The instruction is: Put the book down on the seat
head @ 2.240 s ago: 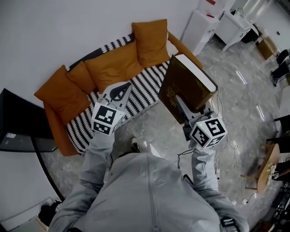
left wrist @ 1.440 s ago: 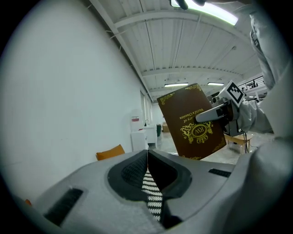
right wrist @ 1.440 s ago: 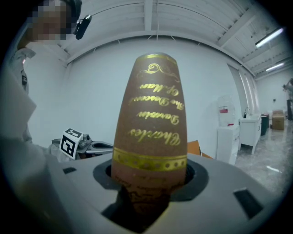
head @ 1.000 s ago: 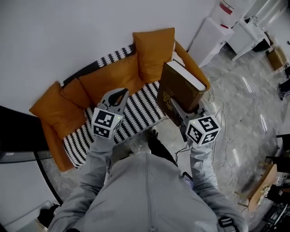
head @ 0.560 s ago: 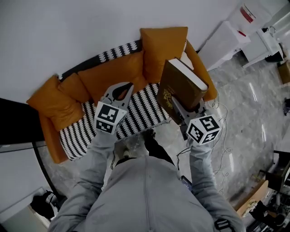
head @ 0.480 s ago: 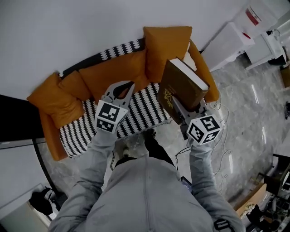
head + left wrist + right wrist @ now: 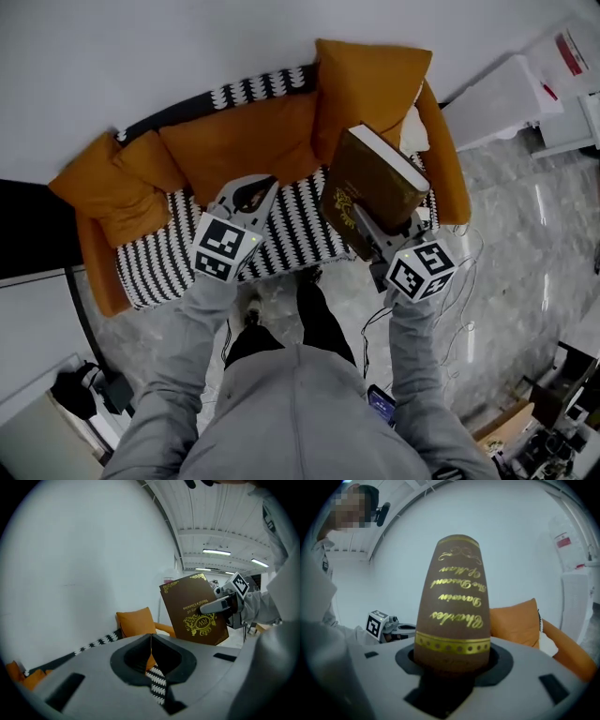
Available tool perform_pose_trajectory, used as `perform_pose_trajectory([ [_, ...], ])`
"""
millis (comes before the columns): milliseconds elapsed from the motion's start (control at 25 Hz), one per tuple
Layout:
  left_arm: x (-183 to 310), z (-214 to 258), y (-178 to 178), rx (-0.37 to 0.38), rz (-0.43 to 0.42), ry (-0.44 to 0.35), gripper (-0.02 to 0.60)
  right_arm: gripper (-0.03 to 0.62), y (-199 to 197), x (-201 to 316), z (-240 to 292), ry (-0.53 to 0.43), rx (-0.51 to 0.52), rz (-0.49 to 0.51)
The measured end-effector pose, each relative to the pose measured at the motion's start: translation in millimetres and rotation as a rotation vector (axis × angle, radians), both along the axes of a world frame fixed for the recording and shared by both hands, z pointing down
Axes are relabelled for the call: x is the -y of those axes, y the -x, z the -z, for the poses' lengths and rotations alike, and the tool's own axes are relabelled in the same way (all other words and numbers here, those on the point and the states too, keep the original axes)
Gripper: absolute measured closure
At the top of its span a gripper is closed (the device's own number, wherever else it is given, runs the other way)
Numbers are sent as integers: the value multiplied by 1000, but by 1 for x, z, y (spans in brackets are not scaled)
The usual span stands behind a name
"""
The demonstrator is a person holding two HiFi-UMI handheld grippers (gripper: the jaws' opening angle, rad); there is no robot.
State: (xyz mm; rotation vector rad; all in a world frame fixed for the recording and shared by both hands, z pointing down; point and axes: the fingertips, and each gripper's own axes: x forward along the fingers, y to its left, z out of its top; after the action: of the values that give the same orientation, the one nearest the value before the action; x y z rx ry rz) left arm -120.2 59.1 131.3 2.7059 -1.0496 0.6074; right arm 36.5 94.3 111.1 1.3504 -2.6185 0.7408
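Note:
A thick brown book [image 7: 372, 184] with gold print stands upright, tilted, over the right end of the sofa's black-and-white striped seat [image 7: 291, 225]. My right gripper [image 7: 364, 223] is shut on its lower edge; in the right gripper view the gold-lettered spine [image 7: 454, 602] fills the jaws of that gripper [image 7: 452, 660]. My left gripper [image 7: 247, 195] hovers over the seat's middle, shut and empty; its jaws meet in a line in the left gripper view [image 7: 151, 641]. There the book [image 7: 193, 611] shows to the right, clear of the seat.
Orange cushions [image 7: 239, 141] line the sofa's back, and one [image 7: 370, 80] stands behind the book. A white cabinet [image 7: 511, 94] is at the right, cables [image 7: 466, 281] lie on the marble floor, and a dark panel [image 7: 33, 220] is at the left. The person's legs [image 7: 314, 314] stand before the sofa.
Both grippers have come lower and nearer the sofa, the book still held upright in the right one. The left gripper stays shut and empty.

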Motion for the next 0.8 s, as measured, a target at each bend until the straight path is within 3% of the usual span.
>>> perform_pose_trajectory([
  [480, 20, -117, -22, 0, 62, 151, 555, 347, -14, 33, -106, 173, 91, -24],
  [800, 27, -197, -15, -8, 175, 245, 555, 347, -16, 51, -180, 256, 85, -4],
])
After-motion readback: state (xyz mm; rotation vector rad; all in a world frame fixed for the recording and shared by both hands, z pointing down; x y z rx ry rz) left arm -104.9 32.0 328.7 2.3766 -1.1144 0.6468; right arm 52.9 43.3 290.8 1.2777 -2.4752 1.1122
